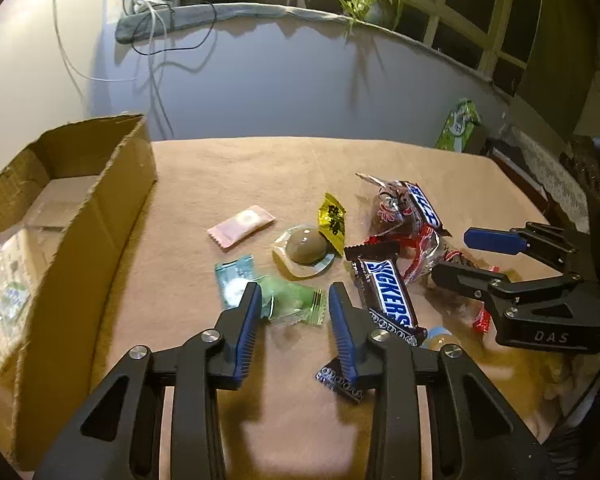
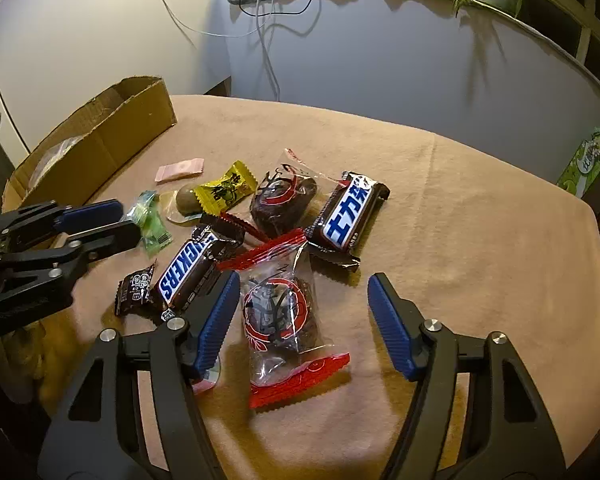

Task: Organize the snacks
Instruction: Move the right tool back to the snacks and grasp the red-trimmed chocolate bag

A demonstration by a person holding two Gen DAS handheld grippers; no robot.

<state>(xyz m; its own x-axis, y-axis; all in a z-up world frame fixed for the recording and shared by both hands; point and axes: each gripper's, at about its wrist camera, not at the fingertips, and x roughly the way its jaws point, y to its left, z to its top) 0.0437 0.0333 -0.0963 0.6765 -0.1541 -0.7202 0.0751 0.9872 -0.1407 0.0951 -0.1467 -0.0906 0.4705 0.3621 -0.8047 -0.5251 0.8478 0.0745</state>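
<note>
Snacks lie scattered on a tan cloth. My left gripper point(image 1: 294, 304) stands open, its blue pads either side of a green wrapped candy point(image 1: 296, 304) without pressing on it. A Snickers bar point(image 1: 388, 296) lies just right of it. From the right wrist view the left gripper point(image 2: 128, 220) sits at the green candy point(image 2: 154, 226). My right gripper point(image 2: 303, 284) is open wide around a clear packet with red ends point(image 2: 280, 312) that holds a dark cake. Seen from the left wrist, the right gripper point(image 1: 452, 254) hovers over the red packets.
An open cardboard box point(image 1: 100, 208) stands at the left with clear bags inside. Also on the cloth are a pink packet point(image 1: 240, 224), a yellow candy point(image 1: 332, 220), a brown ball in clear wrap point(image 1: 306, 250), a second Snickers point(image 2: 348, 216) and a small dark wrapper point(image 2: 134, 288). A green carton point(image 2: 588, 164) stands beyond the right edge.
</note>
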